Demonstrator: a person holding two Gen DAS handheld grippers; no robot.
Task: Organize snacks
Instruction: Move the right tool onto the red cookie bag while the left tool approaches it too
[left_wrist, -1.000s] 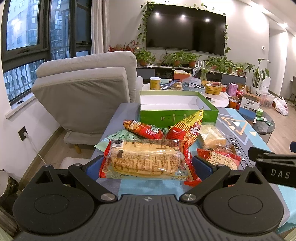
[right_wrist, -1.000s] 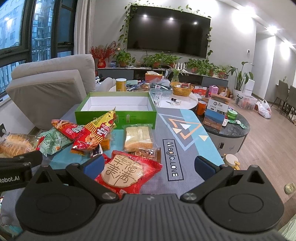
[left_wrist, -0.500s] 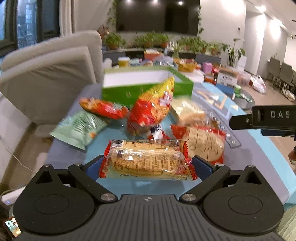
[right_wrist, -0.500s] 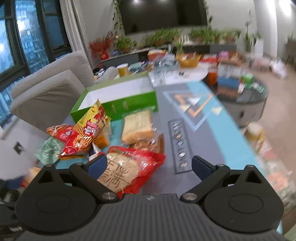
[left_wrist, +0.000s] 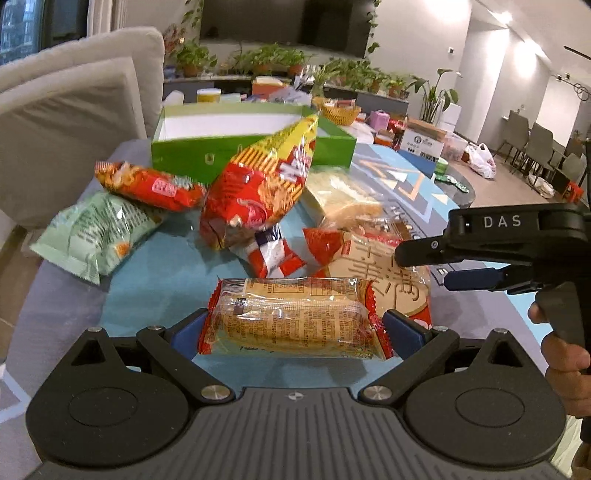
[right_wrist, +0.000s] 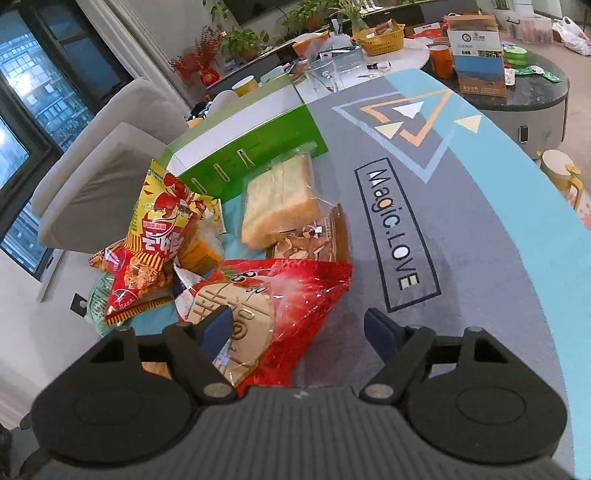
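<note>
Lowered, biscuit pack (left_wrist: 293, 319) between fingers (left_wrist: 400, 328).

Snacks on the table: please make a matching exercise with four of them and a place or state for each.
1. bread pack
2. green box
3. mint-green bag
4. sliced bread bag

a. far left of the pile
b. nothing visible inside
c. between the left gripper's fingers
d. just in front of the box

Pairs: 1-c, 2-b, 3-a, 4-d

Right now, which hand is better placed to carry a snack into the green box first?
Left. The left gripper already has the bread packet between its pads, while the right gripper is open over the red cake packet.
</note>
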